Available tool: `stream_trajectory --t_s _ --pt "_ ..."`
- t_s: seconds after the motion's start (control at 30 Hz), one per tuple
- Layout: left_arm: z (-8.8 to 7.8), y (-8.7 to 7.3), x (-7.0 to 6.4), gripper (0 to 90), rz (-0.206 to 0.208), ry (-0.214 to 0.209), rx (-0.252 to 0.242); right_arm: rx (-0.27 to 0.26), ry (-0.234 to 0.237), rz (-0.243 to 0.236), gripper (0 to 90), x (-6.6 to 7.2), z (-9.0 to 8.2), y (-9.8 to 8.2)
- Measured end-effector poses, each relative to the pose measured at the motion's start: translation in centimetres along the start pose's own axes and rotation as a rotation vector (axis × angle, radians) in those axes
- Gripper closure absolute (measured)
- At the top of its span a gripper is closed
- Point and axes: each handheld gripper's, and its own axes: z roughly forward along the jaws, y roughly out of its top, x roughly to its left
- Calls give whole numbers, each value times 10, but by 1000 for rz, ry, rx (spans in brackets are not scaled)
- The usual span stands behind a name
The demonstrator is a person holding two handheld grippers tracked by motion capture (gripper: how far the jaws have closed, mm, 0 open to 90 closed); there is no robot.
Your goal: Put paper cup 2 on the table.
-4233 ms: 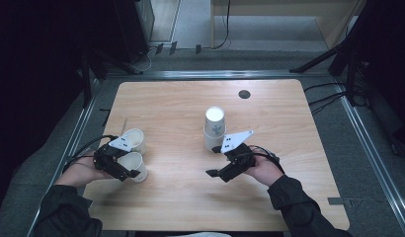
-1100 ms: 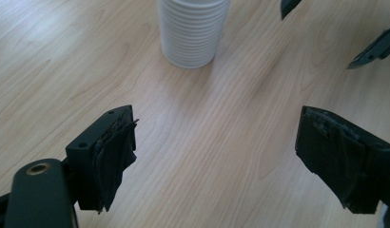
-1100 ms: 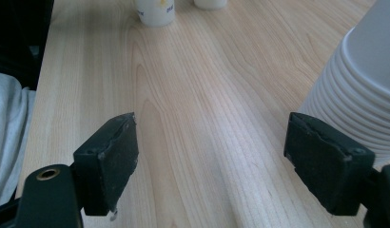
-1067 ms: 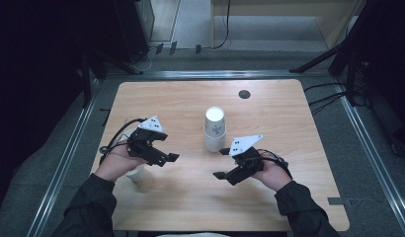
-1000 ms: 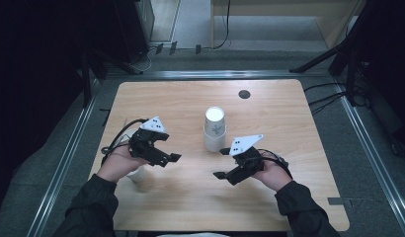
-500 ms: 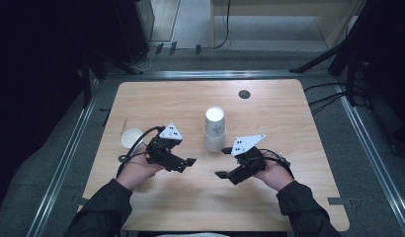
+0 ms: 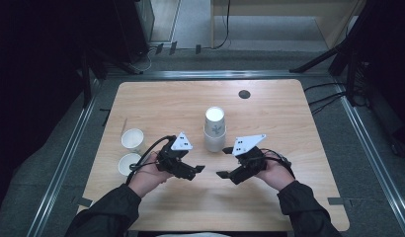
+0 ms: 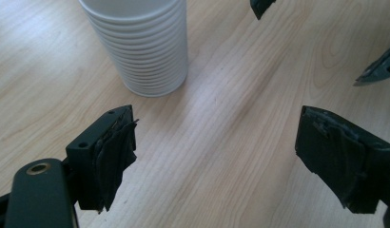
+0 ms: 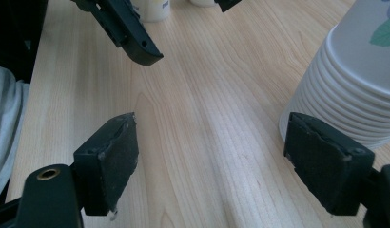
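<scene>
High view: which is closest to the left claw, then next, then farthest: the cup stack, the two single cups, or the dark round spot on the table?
From the left claw:
1. Cup stack, just ahead and a bit right.
2. The two single cups, off to its left near the table edge; too close to call between them.
3. Dark round spot, far back on the right.

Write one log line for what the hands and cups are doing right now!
left gripper: open, empty | right gripper: open, empty | cup stack: upside down, untouched, beyond both | two single cups: upright, table's left
</scene>
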Motion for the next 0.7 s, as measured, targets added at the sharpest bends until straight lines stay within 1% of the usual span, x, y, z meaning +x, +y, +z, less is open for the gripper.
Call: stream_trajectory --t_s 0.07,0.17,0.23,0.3,0.37,0.47,0.53,0.6,0.7 --pt "2 -1 0 137 -7 1 -4 5 2 2 194 0 -1 0" --pt "5 -2 1 137 -3 20 6 9 -3 -5 194 0 -1 0" --pt "7 -3 1 137 -6 15 14 11 -4 -7 194 0 -1 -1" --pt "7 -3 2 137 -12 -4 18 10 -6 -8 194 0 -1 -1" --pt "8 -4 2 138 -6 -2 22 12 -7 -9 194 0 -1 -1" --pt "11 -5 1 137 2 -2 44 15 -6 -11 194 0 -1 -1" --pt "12 -5 1 138 5 12 46 15 -5 -12 194 0 -1 -1" --pt "12 -5 2 138 -3 -9 46 18 -5 -10 194 0 -1 -1" --pt "13 -5 2 138 6 -3 60 17 -6 -15 194 -1 -2 -1"
